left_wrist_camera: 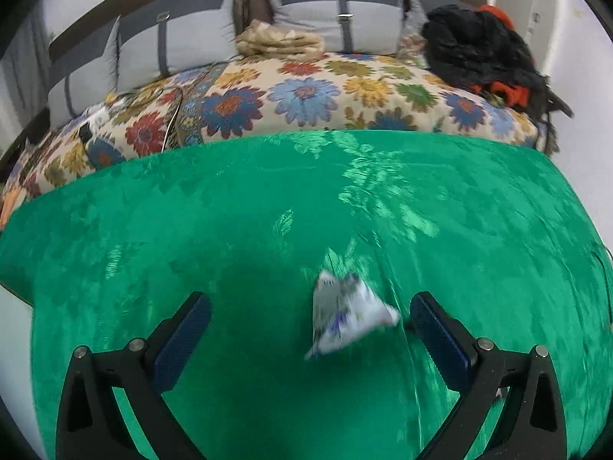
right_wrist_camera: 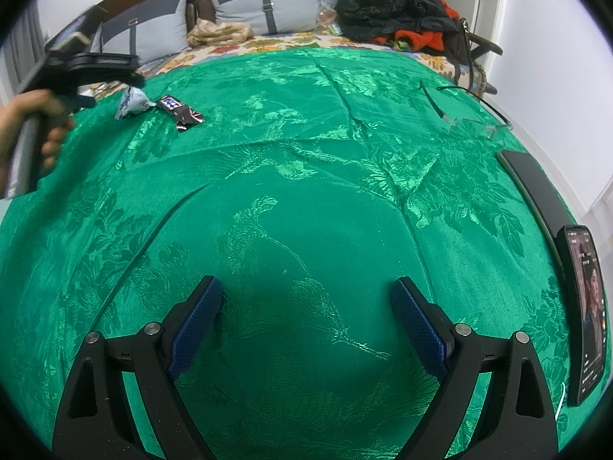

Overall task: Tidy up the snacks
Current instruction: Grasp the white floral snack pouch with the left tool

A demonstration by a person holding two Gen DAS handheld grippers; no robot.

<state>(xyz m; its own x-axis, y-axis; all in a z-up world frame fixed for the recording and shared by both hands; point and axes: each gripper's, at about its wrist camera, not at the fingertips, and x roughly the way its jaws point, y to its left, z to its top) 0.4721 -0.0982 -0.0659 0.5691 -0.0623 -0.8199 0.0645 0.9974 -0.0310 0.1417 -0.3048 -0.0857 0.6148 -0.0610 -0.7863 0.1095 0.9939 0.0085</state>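
Both grippers, left gripper (left_wrist_camera: 310, 312) and right gripper (right_wrist_camera: 306, 293): black angular arms, silver round rivets at pivots, blue textured pads (right_wrist_camera: 197, 324) on fingers. Bare hand (right_wrist_camera: 32, 122) grips grey handle.

My right gripper (right_wrist_camera: 306, 322) hangs open over the green cloth (right_wrist_camera: 306, 176); far left, a white packet (right_wrist_camera: 132, 104) touches a dark bar (right_wrist_camera: 182, 113).
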